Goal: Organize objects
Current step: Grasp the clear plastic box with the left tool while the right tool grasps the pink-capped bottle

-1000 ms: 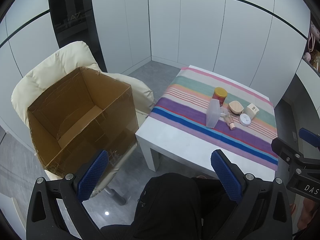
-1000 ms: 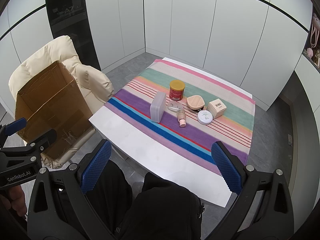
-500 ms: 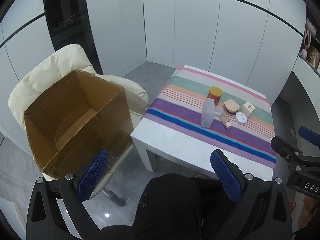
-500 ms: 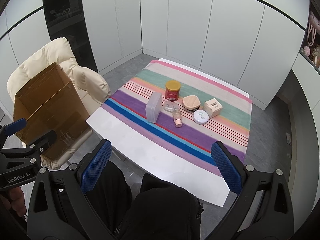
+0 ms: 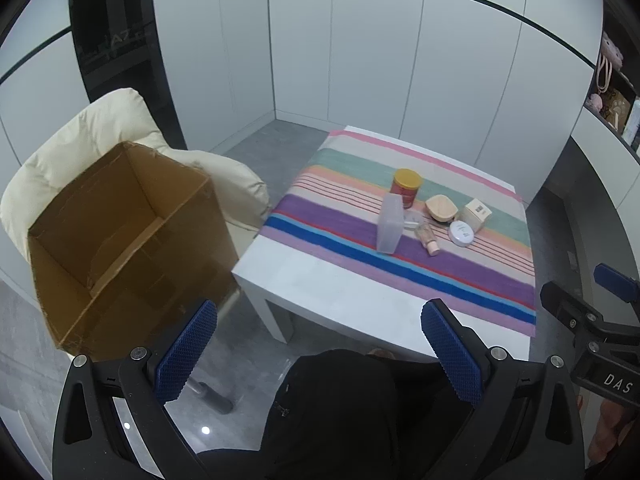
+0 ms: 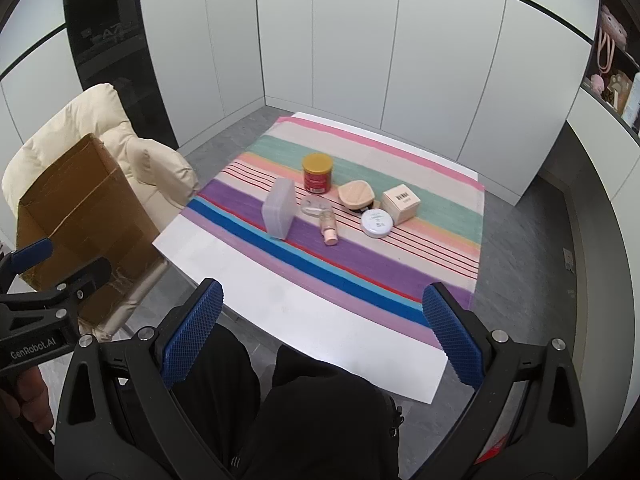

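— So, where do the bits sit, and what are the claws doing?

— All six are bunched on the striped cloth (image 6: 256, 236) at about twelve o'clock from the right claw (image 6: 322, 334), well apart from it. Both the right claw and the left claw (image 5: 320, 350) are spread wide and carry nothing. The cardboard box (image 5: 120, 240), open-topped, rests on the cream chair (image 5: 80, 136) at ten o'clock from the left claw, just beside the bench (image 6: 280, 304).

— Which one would you lift first?

— Probably the frosted plastic case (image 6: 280, 208), standing on its long edge at the near left of the group. It looks light and stiff, but smooth, so I would pinch its two broad faces near the middle.

— And the red jar with the yellow lid (image 6: 318, 174)?

— Likely heavier; take it low on the body, not by the lid. The small clear bottle with a pink cap (image 6: 328, 226) lies on its side, may roll, and could be glass: grip across the barrel. The white round tin (image 6: 376, 222) and the peach compact (image 6: 356, 194) are low and slick, so their rims are the only hold. The cream carton (image 6: 400, 202) is thin card; squeeze gently.
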A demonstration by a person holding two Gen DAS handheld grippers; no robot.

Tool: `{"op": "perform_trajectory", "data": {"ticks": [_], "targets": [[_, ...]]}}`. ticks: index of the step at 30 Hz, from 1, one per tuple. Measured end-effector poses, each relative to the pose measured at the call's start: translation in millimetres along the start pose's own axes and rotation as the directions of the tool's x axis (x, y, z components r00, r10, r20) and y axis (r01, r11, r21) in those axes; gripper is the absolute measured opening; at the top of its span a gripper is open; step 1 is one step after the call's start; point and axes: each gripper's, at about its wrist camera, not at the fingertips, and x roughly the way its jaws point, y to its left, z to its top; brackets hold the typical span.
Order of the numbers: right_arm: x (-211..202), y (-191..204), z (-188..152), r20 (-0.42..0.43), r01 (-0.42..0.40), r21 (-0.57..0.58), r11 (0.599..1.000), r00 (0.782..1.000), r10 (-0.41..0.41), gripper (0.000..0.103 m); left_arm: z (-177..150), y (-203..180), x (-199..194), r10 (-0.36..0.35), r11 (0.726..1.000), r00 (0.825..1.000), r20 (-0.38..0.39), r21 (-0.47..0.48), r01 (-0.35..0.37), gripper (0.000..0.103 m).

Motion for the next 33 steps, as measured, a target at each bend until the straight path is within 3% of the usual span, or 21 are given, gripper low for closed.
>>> {"op": "perform_trajectory", "data": {"ticks": [8, 16, 23, 29, 33], "targets": [[3, -14, -5, -0.009, 0.035, 0.025, 0.999, 0.999, -0.035, 0.101, 2, -19, 13, -0.08, 0.997, 0.996, -0.029, 0.013, 0.08, 0.102], [14, -27, -7, -0.035, 0.056, 0.063, 0.996, 0.998, -0.054, 0.101, 7, -38, 22, -0.076, 0.994, 0.997, -0.034, 0.079, 0.079, 0.103], [43, -34, 9, -0.056, 0.108, 0.059, 0.992, 0.993, -0.104, 0.101, 24, -55, 48, -0.056, 0.988, 0.997, -0.057, 0.138, 0.064, 0.103], [74, -38, 23, -0.104, 0.12, 0.046, 0.992, 0.988, -0.115, 0.101, 42, -59, 75, -0.062, 0.99, 0.995, -0.075, 0.119, 0.071, 0.103], [100, -39, 28, -0.157, 0.088, 0.054, 0.995, 0.984, -0.079, 0.101, 53, -60, 98, -0.093, 0.991, 0.99, -0.103, 0.086, 0.102, 0.103]]}}
